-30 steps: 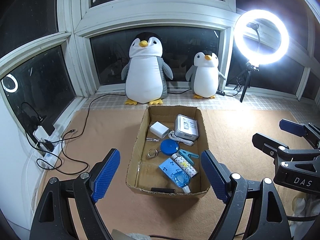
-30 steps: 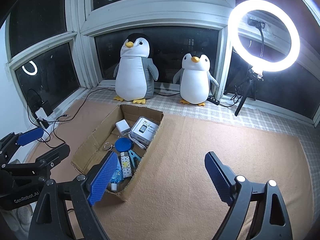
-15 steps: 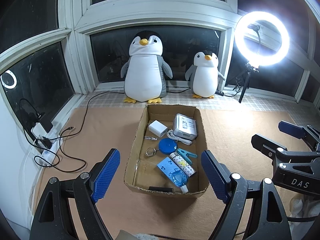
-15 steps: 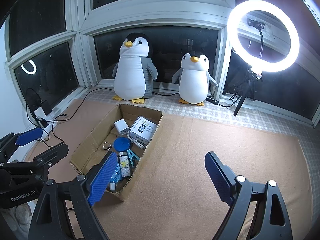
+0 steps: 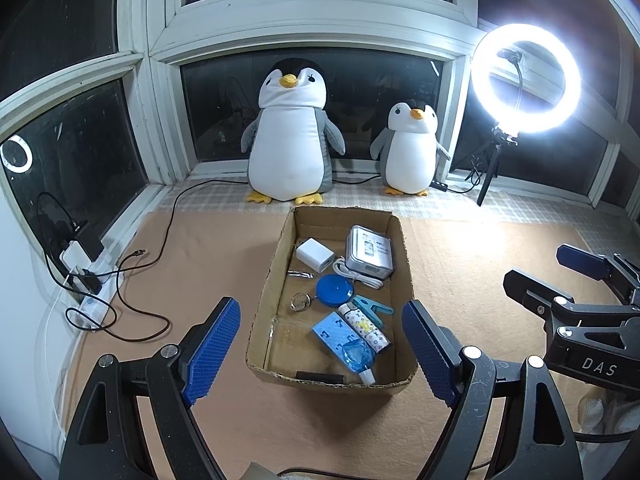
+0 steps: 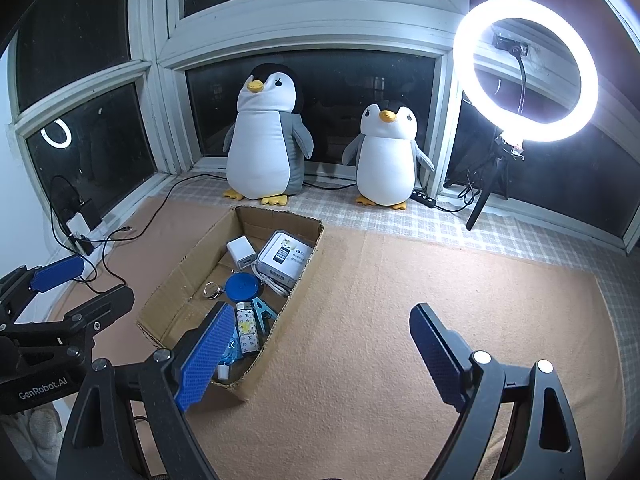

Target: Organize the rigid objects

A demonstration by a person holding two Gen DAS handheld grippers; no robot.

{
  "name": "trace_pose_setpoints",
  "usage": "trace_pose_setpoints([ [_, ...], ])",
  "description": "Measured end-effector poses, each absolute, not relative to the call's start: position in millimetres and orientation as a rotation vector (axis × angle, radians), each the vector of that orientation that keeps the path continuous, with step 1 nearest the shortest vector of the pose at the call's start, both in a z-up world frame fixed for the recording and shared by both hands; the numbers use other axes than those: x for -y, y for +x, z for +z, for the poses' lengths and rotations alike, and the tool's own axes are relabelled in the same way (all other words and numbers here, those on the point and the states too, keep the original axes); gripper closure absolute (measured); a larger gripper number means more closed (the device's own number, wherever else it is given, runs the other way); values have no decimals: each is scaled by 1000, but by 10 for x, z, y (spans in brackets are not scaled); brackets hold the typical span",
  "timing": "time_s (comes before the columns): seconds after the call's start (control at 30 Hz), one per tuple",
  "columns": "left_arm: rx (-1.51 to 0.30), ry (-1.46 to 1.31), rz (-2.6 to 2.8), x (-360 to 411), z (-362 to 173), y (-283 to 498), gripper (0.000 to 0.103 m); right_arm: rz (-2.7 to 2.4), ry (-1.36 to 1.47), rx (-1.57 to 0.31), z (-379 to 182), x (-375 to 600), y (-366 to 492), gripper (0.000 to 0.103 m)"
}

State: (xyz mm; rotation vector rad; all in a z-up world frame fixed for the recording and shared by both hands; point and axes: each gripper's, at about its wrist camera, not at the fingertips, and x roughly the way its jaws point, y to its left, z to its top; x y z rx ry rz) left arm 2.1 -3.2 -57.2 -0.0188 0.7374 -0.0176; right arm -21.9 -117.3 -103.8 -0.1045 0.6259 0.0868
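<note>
An open cardboard box (image 5: 405, 264) lies on the tan mat. It holds a white charger (image 5: 315, 255), a white phone box (image 5: 369, 252), a white cable (image 5: 356, 276), a blue disc (image 5: 334, 290) with a key ring (image 5: 300, 302), a blue clip (image 5: 370, 306), a patterned lighter (image 5: 366, 328), a blue card (image 5: 334, 334) and a small blue bottle (image 5: 356, 356). My left gripper (image 5: 320, 348) hovers open before the box's near end, holding nothing. My right gripper (image 6: 320, 352) is open and empty over the mat, right of the box (image 6: 308, 256).
Two plush penguins (image 5: 290, 136) (image 5: 412, 148) stand on the window ledge behind the box. A lit ring light (image 5: 524, 80) on a tripod is at the back right. A power strip with black cables (image 5: 92, 280) lies along the left wall. Tan mat (image 6: 440, 300) stretches right of the box.
Both grippers have drifted only slightly, with the left view shifting a little to the right. They stay open and nothing in the box has moved.
</note>
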Motion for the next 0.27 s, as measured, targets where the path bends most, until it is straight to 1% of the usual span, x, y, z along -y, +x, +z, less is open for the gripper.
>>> trace_pose_setpoints([
  [0.27, -736, -15, -16, 36, -561, 19, 17, 84, -106, -623, -1031, 1190, -231, 16],
])
